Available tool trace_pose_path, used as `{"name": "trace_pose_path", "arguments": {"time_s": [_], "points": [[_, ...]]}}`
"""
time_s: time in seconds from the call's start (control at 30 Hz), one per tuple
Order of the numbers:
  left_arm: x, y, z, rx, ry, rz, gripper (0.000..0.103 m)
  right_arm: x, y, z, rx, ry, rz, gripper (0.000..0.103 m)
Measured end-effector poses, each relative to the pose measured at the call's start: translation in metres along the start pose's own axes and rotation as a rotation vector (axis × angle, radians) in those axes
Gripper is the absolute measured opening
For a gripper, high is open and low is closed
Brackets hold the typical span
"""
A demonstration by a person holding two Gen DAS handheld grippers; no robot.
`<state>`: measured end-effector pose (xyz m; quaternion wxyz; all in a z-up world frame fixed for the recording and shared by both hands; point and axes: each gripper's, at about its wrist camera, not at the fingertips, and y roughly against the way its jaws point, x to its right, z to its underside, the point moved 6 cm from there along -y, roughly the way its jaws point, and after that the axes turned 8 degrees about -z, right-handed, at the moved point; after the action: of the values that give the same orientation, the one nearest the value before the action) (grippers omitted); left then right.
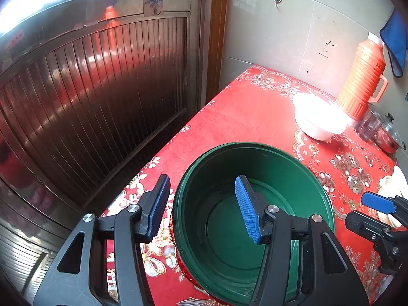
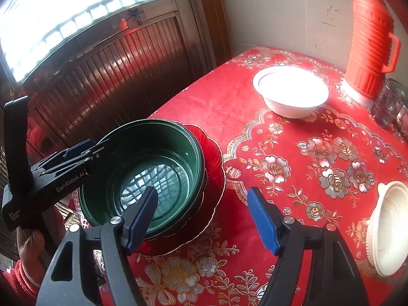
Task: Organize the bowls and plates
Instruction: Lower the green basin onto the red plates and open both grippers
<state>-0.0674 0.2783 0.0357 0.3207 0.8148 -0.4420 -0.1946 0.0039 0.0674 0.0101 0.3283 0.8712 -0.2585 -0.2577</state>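
A dark green bowl [image 1: 280, 168] [image 2: 178, 137] sits on a red scalloped plate [image 2: 216, 168] near the table's left edge. My left gripper [image 1: 201, 209] is open and straddles the bowl's near-left rim, one finger outside and one inside; it also shows in the right wrist view [image 2: 76, 150]. My right gripper [image 2: 204, 219] is open and empty above the plate's right side; it also shows in the left wrist view [image 1: 374, 204]. A white bowl [image 1: 316, 119] [image 2: 290, 94] stands farther back. A white perforated plastic basket-bowl [image 2: 390, 227] lies at the right.
A red floral cloth [image 2: 293, 153] covers the table. An orange-red thermos [image 1: 362, 76] [image 2: 369, 40] stands at the back by the wall, with a glass jar [image 2: 387, 107] and a glass-lidded pot [image 1: 387, 132] beside it. A dark slatted door [image 1: 89, 102] is to the left.
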Motion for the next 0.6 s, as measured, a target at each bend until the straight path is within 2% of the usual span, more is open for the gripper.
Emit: {"name": "trace_pose_path", "arguments": {"time_s": [0.27,0.6], "points": [[0.019,0.008,-0.007,0.017,-0.023,0.031,0.053,0.01,0.008,0.001,0.021,-0.029,0.004,0.073],[0.069,0.019,-0.01,0.029,-0.113,0.088,0.054,0.037,0.029,0.004,0.056,-0.088,0.032,0.073]]}}
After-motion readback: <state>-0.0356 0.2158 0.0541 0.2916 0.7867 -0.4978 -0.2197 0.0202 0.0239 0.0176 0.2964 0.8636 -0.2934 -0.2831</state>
